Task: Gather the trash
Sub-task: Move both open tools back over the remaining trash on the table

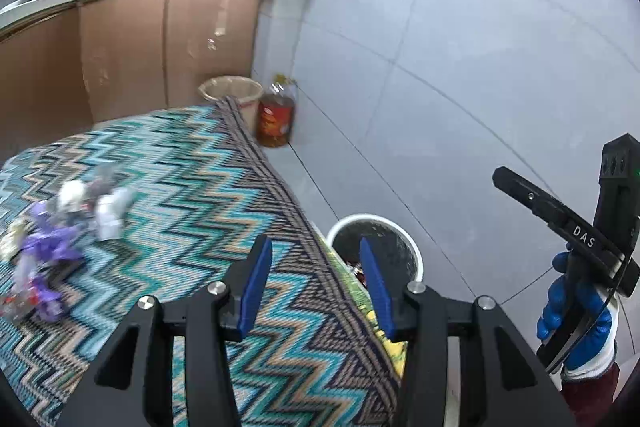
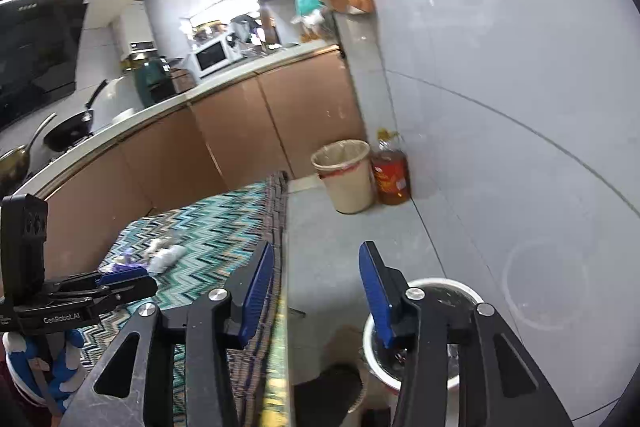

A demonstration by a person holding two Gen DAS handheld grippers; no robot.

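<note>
- We are holding the left gripper [image 1: 316, 279] about half open with nothing between its blue pads [image 1: 256, 283]; it is hanging over the desk [image 1: 192, 163] edge, with the white bin [image 1: 374, 223] just beyond and below it.
- We are holding the right gripper [image 2: 316, 287] parted to a similar width, also empty, out over the floor [image 2: 332, 239] beside the desk, with the bin [image 2: 440, 285] under its right finger.
- The trash [image 1: 72, 219] is lying in a loose heap of purple and white scraps well in from the desk edge, to the left of both grippers and clear of them.
- We are judging that some trash is already in the bin, since red bits are showing inside it, but the heap is still waiting.
- Risk: the scraps are looking light and crumpled, so a half-open gripper coming in low could be pushing them across the cloth [image 1: 168, 147] rather than pinching them.
- Risk: the cloth is hanging loose over the desk edge, and a finger dragging on it could be pulling it, and the heap with it, onto the floor.
- Risk: the bin's mouth is sitting partly under the desk edge, so a release made too early could be dropping pieces on the cloth or the floor.
- Risk: the two grippers are working close together, and reaching for the same heap could be knocking them into each other.
- The beige bin [image 2: 344, 175] and oil bottle [image 2: 392, 179] by the wall are standing well apart and are not in danger.
</note>
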